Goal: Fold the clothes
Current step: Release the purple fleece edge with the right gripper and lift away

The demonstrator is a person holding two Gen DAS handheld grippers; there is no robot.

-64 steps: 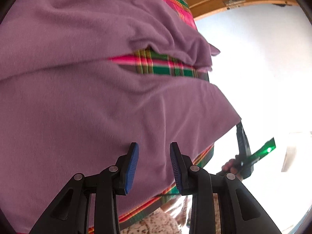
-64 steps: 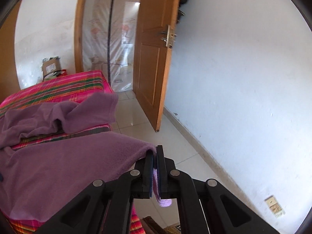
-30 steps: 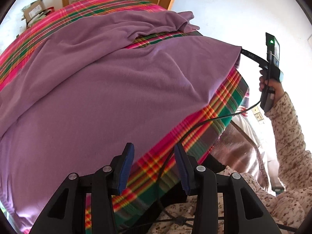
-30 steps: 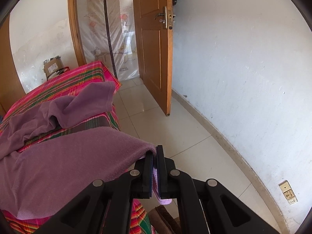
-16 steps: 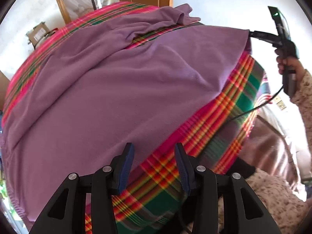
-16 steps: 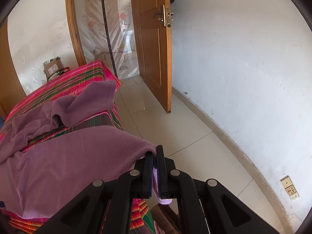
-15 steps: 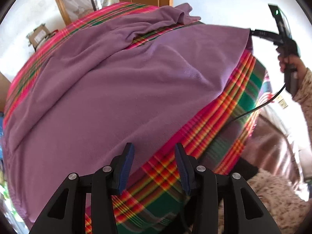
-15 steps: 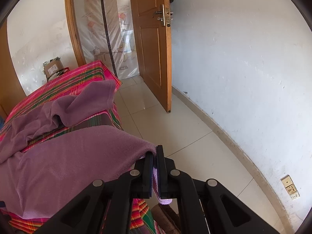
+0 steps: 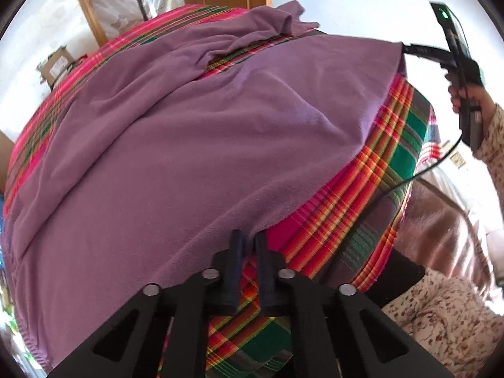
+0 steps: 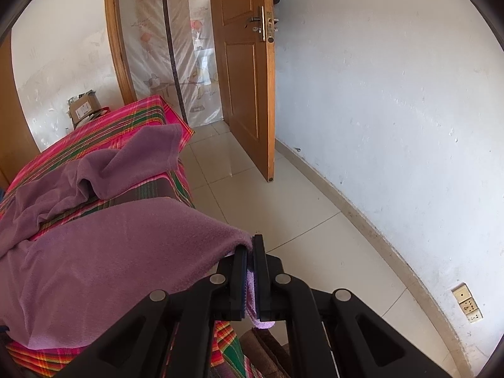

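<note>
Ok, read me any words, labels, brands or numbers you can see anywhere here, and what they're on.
None can be read.
Cardboard box: it has a pale label, too small and blurred to read.
Plastic curtain in the doorway: cartoon pictures only, no legible words.
Purple garment and plaid cover: no print visible.

A purple fleece garment [image 9: 195,145] lies spread over the plaid bed cover [image 9: 387,145], mostly flat with soft creases. One sleeve [image 10: 138,160] lies rumpled at the far side. Its near edge hangs over the bed's side.
</note>
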